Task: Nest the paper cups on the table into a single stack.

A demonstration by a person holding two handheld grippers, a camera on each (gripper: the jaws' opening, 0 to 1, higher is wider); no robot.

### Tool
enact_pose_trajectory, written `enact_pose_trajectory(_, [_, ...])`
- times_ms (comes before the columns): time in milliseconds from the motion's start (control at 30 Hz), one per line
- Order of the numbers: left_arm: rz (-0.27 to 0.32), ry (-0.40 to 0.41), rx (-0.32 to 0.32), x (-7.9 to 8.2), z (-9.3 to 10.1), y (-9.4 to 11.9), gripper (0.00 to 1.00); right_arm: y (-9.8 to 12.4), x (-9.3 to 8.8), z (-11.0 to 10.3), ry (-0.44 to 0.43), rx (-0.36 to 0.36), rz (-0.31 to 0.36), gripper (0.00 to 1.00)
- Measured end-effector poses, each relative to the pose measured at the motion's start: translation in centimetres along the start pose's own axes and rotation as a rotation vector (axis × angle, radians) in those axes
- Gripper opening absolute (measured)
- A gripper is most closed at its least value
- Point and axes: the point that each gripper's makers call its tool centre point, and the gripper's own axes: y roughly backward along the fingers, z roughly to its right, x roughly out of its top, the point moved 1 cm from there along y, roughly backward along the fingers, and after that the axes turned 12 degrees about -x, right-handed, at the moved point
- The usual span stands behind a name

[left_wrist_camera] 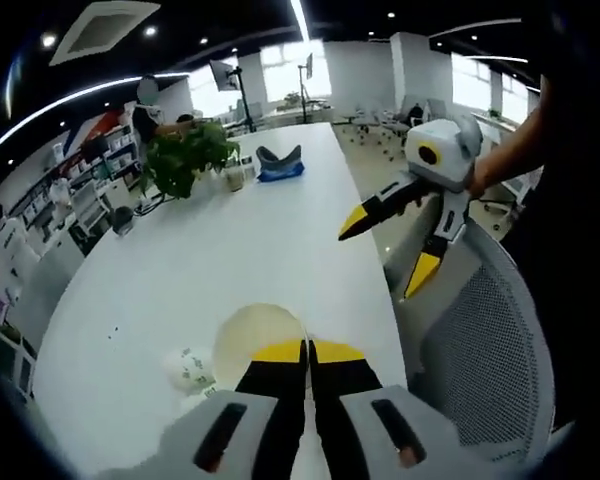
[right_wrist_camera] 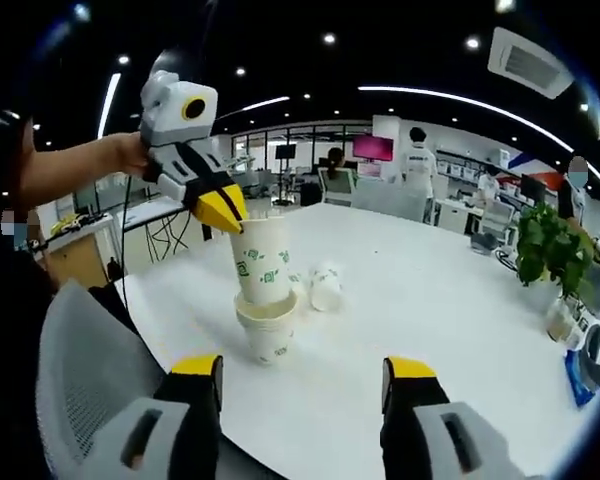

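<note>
The big white table [right_wrist_camera: 450, 300] has lots of bare top past the cups. In the right gripper view its near edge curves just in front of a grey mesh chair [right_wrist_camera: 80, 370]. In the left gripper view the table stretches far away to a leafy green plant [left_wrist_camera: 185, 155] and a blue thing [left_wrist_camera: 280, 165] near the far end.

The left gripper [right_wrist_camera: 223, 212] comes in from the left of the right gripper view. Its yellow-tipped jaws are pinched on the rim of a tall paper cup [right_wrist_camera: 262, 258]. This cup stands straight up, open end at the top, and its bottom sits inside a short stack of cups [right_wrist_camera: 268, 330] standing on the table near the front edge. The cups are white with small green marks, too small to read. In the left gripper view the round open mouth of the held cup is just past the closed jaws.

One more small cup [right_wrist_camera: 326, 287] is on the table just beside the stack, a little behind it. It seems to be upside down. In the left gripper view a cup [left_wrist_camera: 190, 368] with green marks shows to the left of the jaws.

The right gripper [right_wrist_camera: 302, 372] is at the bottom of its own view. Its jaws are wide apart and hold nothing. It is in the air over the chair and the table edge, near the stack but not touching it.
</note>
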Motion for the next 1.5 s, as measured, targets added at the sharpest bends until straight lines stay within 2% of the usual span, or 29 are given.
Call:
enact_pose_trajectory(133, [-0.038,-0.019,0.004,-0.5,0.1,-0.7,0.00,-0.2,0.0,-0.4,-0.039,0.018,0.023,0.74])
enact_pose_trajectory(267, [-0.045,-0.022,0.001,-0.9,0.1,-1.3,0.00,-0.2,0.0,-0.6,-0.039,0.024,0.029,0.76])
enact_pose_trajectory(700, [-0.090,-0.035,-0.013,-2.1,0.3,-3.2,0.00,-0.3,0.0,-0.7,-0.061,0.024,0.028,0.76])
enact_pose_trajectory(767, [-0.093,-0.026,-0.021,-1.9,0.5,-3.3,0.00,-0.3,0.0,-0.6,-0.064,0.021,0.029,0.76])
enact_pose_trajectory(1100, [-0.096,0.004,-0.049,-2.9,0.6,-4.3,0.00,-0.4,-0.2,-0.5,-0.064,0.015,0.021,0.75])
enact_pose_trajectory(1500, [-0.082,0.080,-0.114,-4.1,1.1,-5.5,0.00,-0.5,-0.3,-0.7,-0.061,0.016,0.010,0.73])
